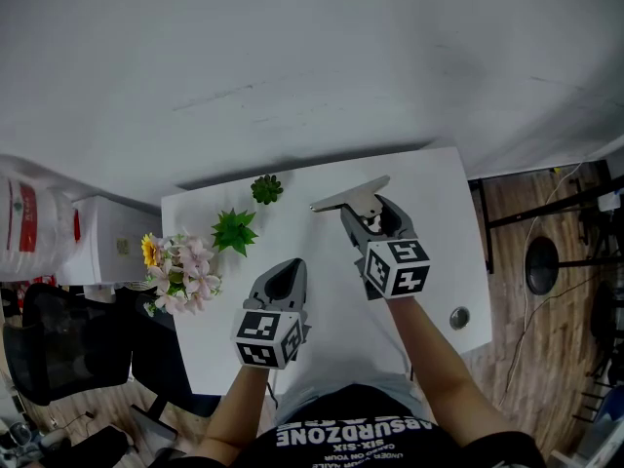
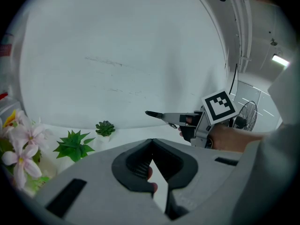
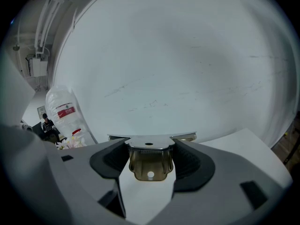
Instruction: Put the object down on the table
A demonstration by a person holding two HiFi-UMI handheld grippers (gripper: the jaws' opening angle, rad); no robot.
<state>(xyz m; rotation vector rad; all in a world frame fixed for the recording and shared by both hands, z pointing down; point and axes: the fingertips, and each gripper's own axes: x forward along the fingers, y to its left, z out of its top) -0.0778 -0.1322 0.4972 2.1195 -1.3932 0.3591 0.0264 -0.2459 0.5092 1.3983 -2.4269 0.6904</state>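
Silvery metal shows between the jaws of the right gripper (image 1: 366,213): a flat metal tool (image 1: 349,198) with a wide blade at the far end and a brassy shank with a small hole nearer the camera. The jaws are clenched on that shank from both sides, and the blade sticks out ahead of them, roughly level. In the left gripper view the tool hangs clear of the white counter (image 1: 429,183), over its far part, with the pale wall (image 1: 312,57) behind it.

The left gripper (image 1: 283,279) is nearer the person, over the middle of the counter. Its jaws meet at their tips and grasp nothing; only bare counter shows through the gap below them.

Left of the tool, a small succulent (image 1: 266,188) and a spiky green plant (image 1: 234,230) stand near each other on the counter. A bunch of flowers (image 1: 180,266) sits at the counter's left edge, just beside the spiky plant.
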